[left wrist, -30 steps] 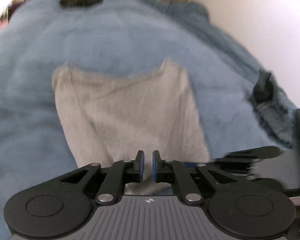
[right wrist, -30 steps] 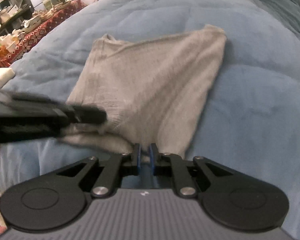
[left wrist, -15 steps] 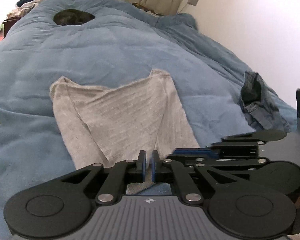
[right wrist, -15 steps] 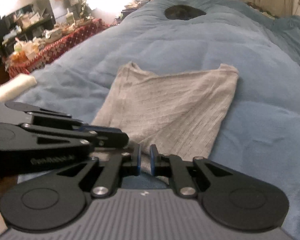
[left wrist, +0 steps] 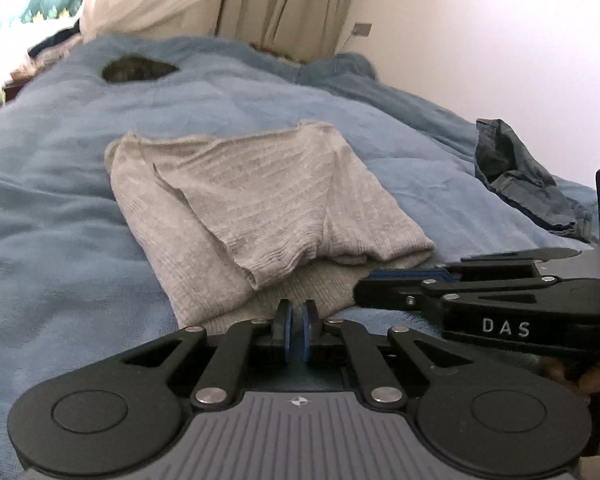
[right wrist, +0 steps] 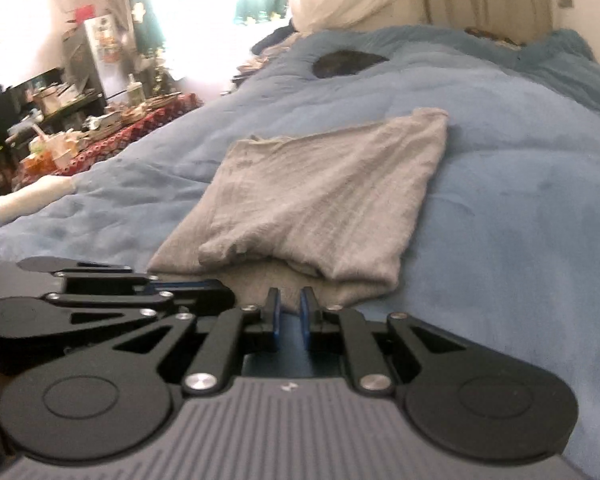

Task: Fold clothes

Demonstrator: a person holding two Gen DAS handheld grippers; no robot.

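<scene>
A grey knit garment [left wrist: 260,208] lies folded on the blue bedspread [left wrist: 60,240]; it also shows in the right wrist view [right wrist: 332,200]. My left gripper [left wrist: 296,312] sits low at the garment's near edge, jaws nearly closed with a narrow empty gap. My right gripper [right wrist: 288,308] is beside it at the same near edge, jaws slightly apart and empty. The right gripper also shows side-on in the left wrist view [left wrist: 480,292]. The left gripper shows side-on in the right wrist view [right wrist: 120,296].
Crumpled blue jeans [left wrist: 524,180] lie on the bed's right side by the white wall. A dark object [left wrist: 138,69] rests far up the bed. A cluttered table with a red cloth [right wrist: 112,128] stands left of the bed. Curtains hang behind.
Both grippers have dropped lower and pulled back toward the garment's near edge. The garment's near flap now lies folded over, and the right jaws have parted slightly.
</scene>
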